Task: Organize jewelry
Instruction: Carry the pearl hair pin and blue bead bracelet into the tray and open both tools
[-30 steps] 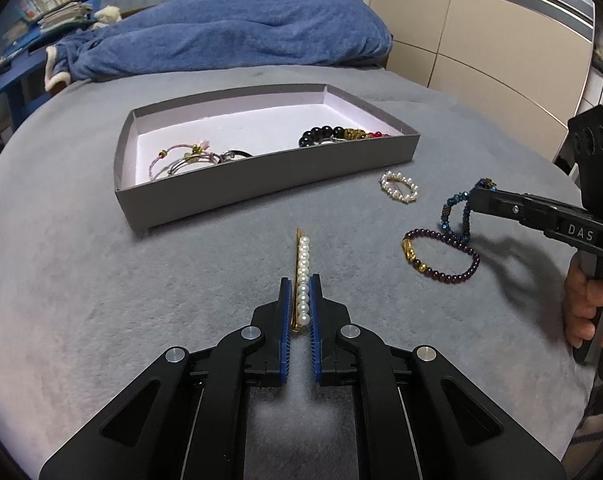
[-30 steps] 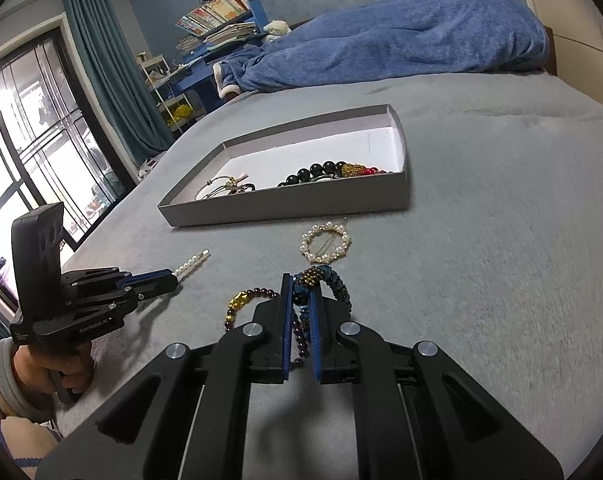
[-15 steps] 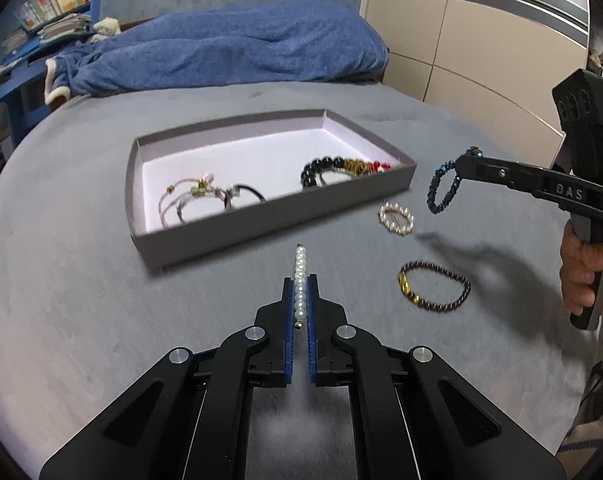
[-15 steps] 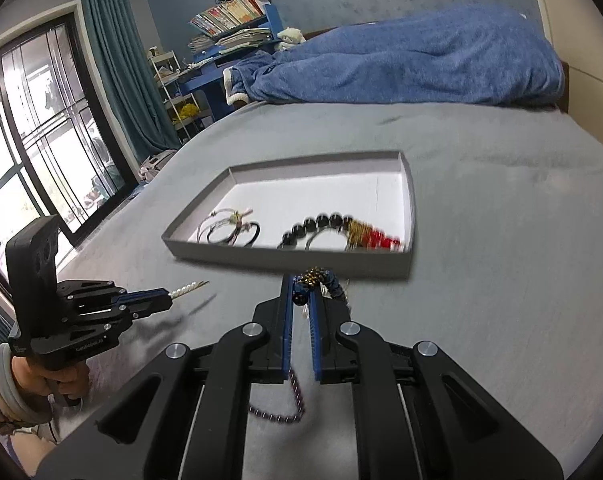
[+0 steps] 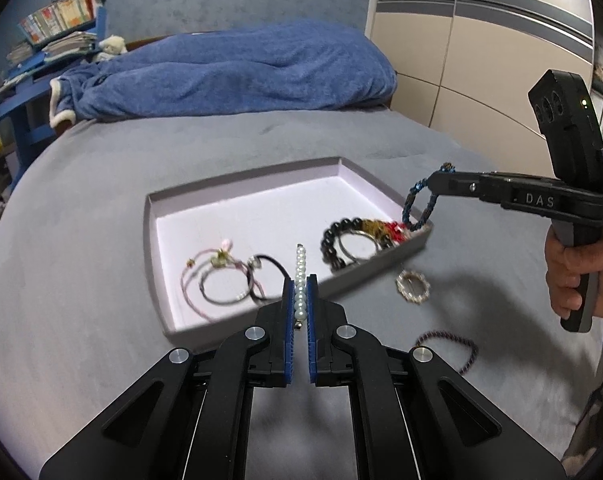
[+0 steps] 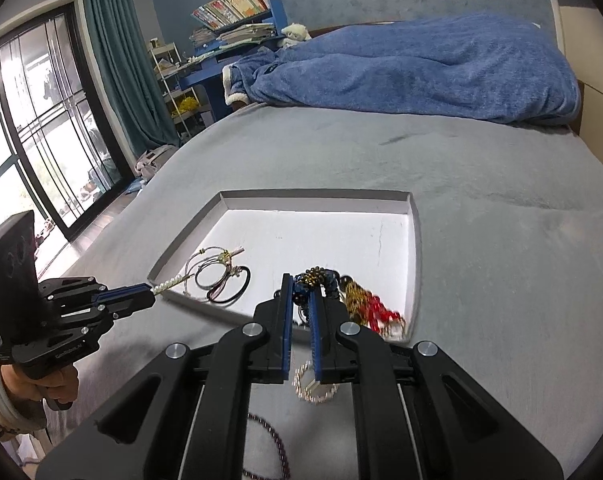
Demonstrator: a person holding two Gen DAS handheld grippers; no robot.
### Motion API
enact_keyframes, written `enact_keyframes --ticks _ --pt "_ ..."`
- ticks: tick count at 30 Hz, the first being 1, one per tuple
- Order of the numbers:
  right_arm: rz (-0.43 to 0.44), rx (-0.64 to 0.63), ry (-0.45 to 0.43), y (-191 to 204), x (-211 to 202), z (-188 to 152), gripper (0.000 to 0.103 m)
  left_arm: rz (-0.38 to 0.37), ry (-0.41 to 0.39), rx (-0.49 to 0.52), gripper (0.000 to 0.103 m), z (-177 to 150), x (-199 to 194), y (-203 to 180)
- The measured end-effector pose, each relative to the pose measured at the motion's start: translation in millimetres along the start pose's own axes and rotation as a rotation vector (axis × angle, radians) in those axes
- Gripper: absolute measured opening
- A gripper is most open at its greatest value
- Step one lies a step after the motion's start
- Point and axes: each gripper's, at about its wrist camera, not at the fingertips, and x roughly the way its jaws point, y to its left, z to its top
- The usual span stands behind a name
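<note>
Left gripper: the left gripper point(image 5: 300, 300) is pinching a pearl strand point(image 5: 300, 276) between its blue pads, lifted just over the near wall of the tray point(image 5: 237, 184), with the strand's tip reaching in over the white floor.

Right gripper: the right gripper point(image 6: 300, 300) is closed tight on a blue bead bracelet point(image 5: 419, 204), which hangs as a loop over the tray's near right corner.

Already in the tray: thin pink and black cord bracelets point(image 5: 225, 280) lie towards the near left part; a black bead bracelet point(image 5: 337, 236) with gold and red beads lies in the near right corner.

Being carried: two pieces, one in each gripper, both above the tray and, I'd say, about to be let go.

Left on the bed: a small pearl ring bracelet point(image 5: 412, 287) sits on the grey bed cover point(image 5: 81, 240) just outside the tray's near wall, towards its right end; a dark purple bead bracelet point(image 5: 457, 350) lies nearer the person, apart from the tray.

How far along: to my eye, past halfway. Several pieces are stored, two are arriving, and two still need fetching.

What's left: drop both held pieces without snagging the pads, then collect the last two from the cover.

Watch for: the hanging loop catching on the tray wall.
</note>
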Motion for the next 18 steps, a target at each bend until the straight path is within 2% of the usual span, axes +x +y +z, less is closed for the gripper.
enact_keyframes --ticks 11,18 --pt "0.035 -0.024 0.105 10.3 49.3 2.3 0.007 0.025 0.032 -0.075 0.006 14.6 35.4 20.4" --pt "-0.021 0.006 0.184 -3.1 78.9 -1.2 0.007 0.056 0.093 -0.127 0.006 8.2 61.7 33.4"
